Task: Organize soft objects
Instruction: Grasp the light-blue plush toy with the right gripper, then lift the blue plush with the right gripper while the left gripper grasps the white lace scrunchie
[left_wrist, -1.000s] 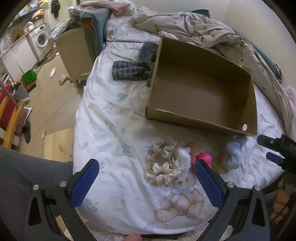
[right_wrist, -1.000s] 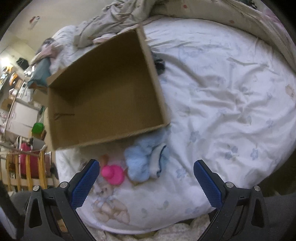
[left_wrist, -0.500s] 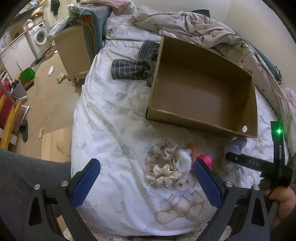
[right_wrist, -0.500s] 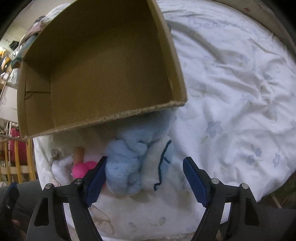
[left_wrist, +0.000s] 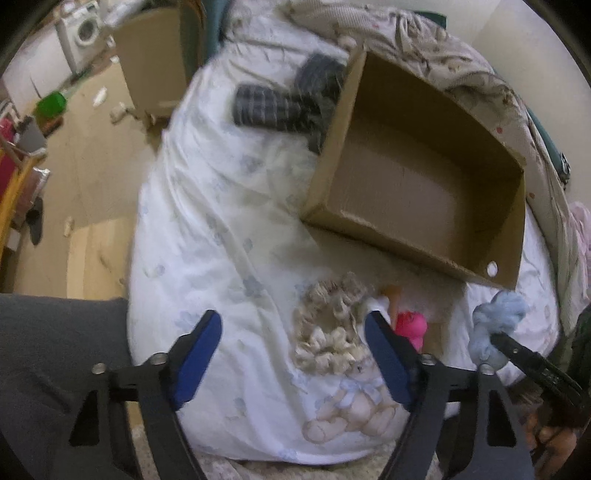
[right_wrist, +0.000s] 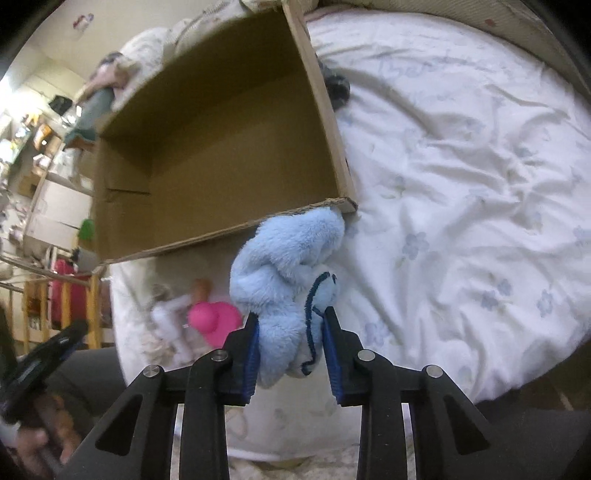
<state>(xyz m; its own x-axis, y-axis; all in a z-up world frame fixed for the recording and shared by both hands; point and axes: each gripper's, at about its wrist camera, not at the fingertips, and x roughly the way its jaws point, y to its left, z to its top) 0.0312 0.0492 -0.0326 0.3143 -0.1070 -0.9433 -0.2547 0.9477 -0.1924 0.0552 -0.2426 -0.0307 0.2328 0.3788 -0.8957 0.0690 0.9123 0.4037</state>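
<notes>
No writing on any object can be read. The right gripper (right_wrist: 290, 345) points steeply down at the bed, its blue-padded jaws closing on a fluffy light-blue plush toy (right_wrist: 284, 266) just in front of the open brown cardboard box (right_wrist: 207, 147). The left gripper (left_wrist: 293, 356) is closing too, nothing between its pads, above a beige ruffled fabric ring (left_wrist: 327, 332) beside a pink soft toy (left_wrist: 410, 326). The white flowered bedsheet (right_wrist: 461, 184) lies bare to the right of the box.

I see a fluffy blue plush toy (right_wrist: 284, 258), matt raw-edged corrugated cardboard box (right_wrist: 221, 155), wrinkled soft cotton bedsheet (right_wrist: 461, 184), smooth glossy pink plastic toy (right_wrist: 216, 321), frilly beige cloth scrunchie (left_wrist: 328, 332).
</notes>
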